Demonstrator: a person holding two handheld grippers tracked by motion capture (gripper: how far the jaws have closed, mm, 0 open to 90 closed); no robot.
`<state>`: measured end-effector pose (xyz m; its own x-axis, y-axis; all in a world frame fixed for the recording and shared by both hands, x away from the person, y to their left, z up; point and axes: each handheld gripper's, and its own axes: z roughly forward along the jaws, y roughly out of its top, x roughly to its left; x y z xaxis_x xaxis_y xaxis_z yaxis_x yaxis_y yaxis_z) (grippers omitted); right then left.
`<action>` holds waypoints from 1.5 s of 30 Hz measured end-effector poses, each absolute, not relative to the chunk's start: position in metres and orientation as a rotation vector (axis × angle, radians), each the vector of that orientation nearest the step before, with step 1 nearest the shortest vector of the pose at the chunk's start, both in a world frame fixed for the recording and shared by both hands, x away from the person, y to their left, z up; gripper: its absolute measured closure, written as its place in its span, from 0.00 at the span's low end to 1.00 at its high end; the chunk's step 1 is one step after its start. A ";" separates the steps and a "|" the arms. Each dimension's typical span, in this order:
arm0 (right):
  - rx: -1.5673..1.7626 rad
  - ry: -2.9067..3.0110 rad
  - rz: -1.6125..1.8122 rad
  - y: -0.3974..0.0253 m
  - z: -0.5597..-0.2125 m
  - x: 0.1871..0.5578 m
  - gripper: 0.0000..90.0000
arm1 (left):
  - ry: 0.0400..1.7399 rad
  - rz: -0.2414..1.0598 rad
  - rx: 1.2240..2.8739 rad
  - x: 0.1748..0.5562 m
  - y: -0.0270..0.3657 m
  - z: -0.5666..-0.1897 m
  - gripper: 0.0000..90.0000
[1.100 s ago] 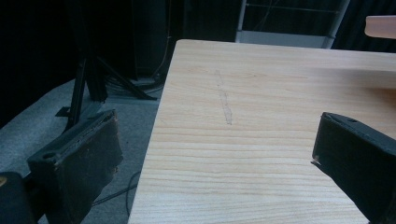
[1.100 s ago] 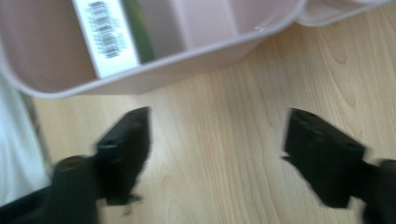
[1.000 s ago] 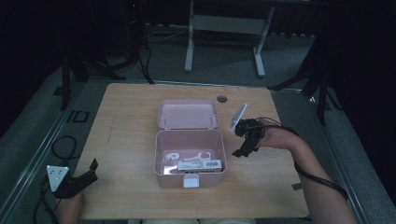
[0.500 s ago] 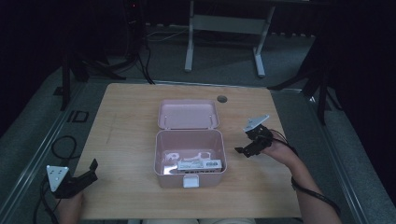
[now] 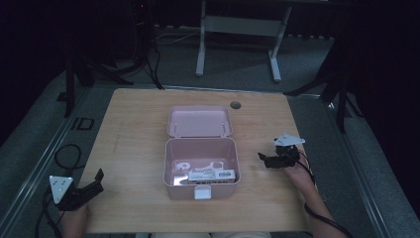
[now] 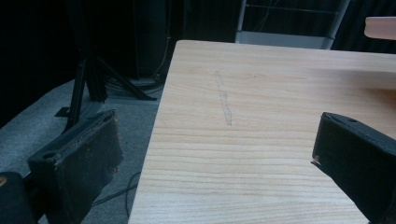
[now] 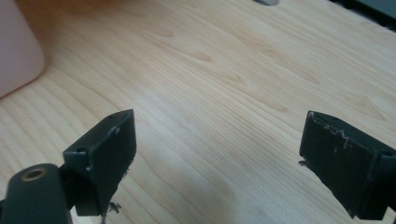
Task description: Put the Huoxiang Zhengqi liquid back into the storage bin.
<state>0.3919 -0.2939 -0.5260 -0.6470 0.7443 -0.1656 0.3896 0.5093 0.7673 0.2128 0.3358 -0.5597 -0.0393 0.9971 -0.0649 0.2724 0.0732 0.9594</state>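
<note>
Right, pink box (image 5: 200, 166) sits mid-table, lid (image 5: 199, 120) flipped back flat behind it, a white packet (image 5: 212, 175) and some pale bits lying in the tray. My right gripper (image 5: 267, 160) is just beside the box's right wall, low over the wood, jaws spread wide with nothing between them; in the right gripper view (image 7: 217, 158) only bare grain shows in the gap, and the box corner (image 7: 16, 44) sits off to the upper left. My left gripper (image 5: 94, 181) is parked at the near left corner, well apart from the box, jaws also spread and empty, one jaw hanging past the table edge in the left gripper view (image 6: 217, 161). Judging by the layout, the next job is the box: either pick from the tray or close the lid. For a clean go I'd lift the right gripper clear of the wall first, come in from above, and bring the left one over to steady the box. Wooden tabletop (image 5: 133, 144) is bare otherwise, with a cable hole (image 5: 235, 105) at the far edge. Room is dark, grey carpet, a white desk frame (image 5: 237, 29) behind.
</note>
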 end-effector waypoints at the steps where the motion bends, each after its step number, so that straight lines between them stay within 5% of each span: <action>1: 0.947 2.249 0.989 -0.296 -0.528 0.390 0.12 | 1.465 1.035 1.342 0.213 0.336 -0.560 0.02; 45: 1.513 1.755 1.182 -0.380 -0.548 0.359 0.12 | 1.462 1.032 1.323 0.211 0.337 -0.560 0.02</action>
<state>0.3587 -0.3802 -0.5480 -0.2288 0.9628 0.1439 0.4952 -0.0121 0.8687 0.2111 0.3371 -0.5595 -0.0406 0.9962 -0.0771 0.2608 0.0850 0.9616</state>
